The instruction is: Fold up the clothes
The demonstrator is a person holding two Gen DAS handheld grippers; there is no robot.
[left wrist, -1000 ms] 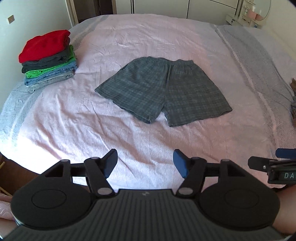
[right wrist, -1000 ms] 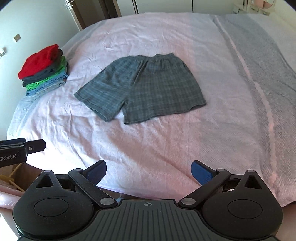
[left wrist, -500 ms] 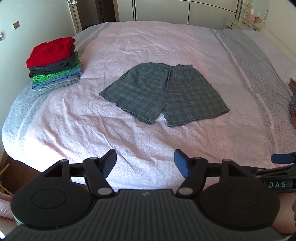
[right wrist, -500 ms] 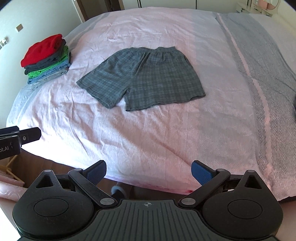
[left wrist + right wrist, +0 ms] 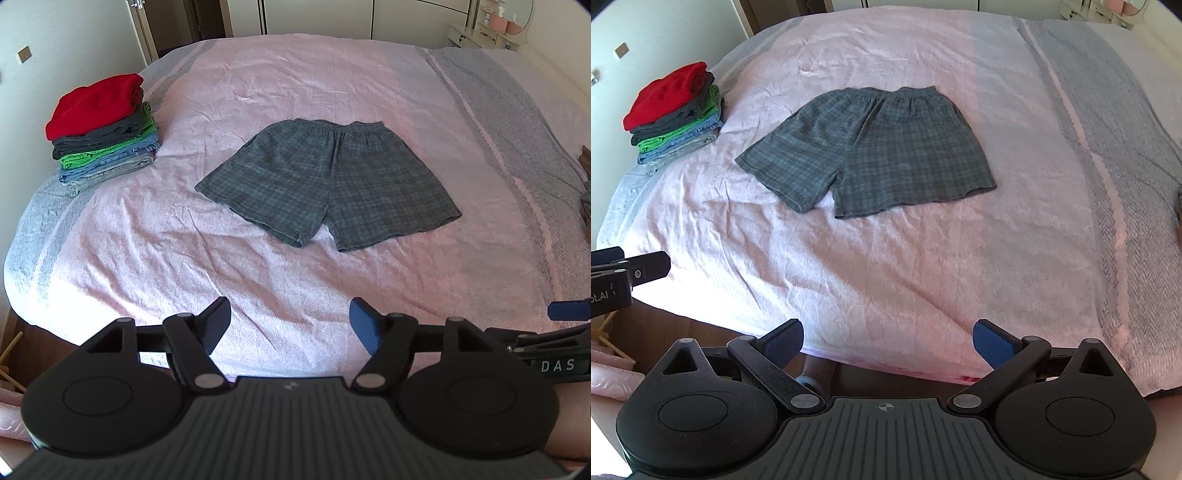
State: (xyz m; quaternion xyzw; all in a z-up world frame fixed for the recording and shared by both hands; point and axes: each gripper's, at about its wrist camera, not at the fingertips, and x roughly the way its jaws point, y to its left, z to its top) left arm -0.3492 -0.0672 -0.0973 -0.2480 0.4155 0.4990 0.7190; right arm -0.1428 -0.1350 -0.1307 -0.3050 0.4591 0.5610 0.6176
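Note:
Grey-blue plaid shorts point(image 5: 328, 184) lie spread flat in the middle of the pink bed point(image 5: 184, 258), waistband at the far side, legs toward me. They also show in the right wrist view point(image 5: 871, 147). My left gripper point(image 5: 290, 325) is open and empty, over the bed's near edge, well short of the shorts. My right gripper point(image 5: 888, 341) is open and empty, at the bed's near edge. The right gripper's tip shows at the left wrist view's right edge point(image 5: 569, 310).
A stack of folded clothes point(image 5: 103, 129) with a red top layer sits at the bed's left side, also in the right wrist view point(image 5: 674, 114). A grey striped band point(image 5: 1108, 129) covers the bed's right side. Wardrobe doors and a dresser stand beyond.
Both grippers have pulled back and risen a little, so the bed and shorts look farther away. Both stay open and empty. The shorts have not moved.

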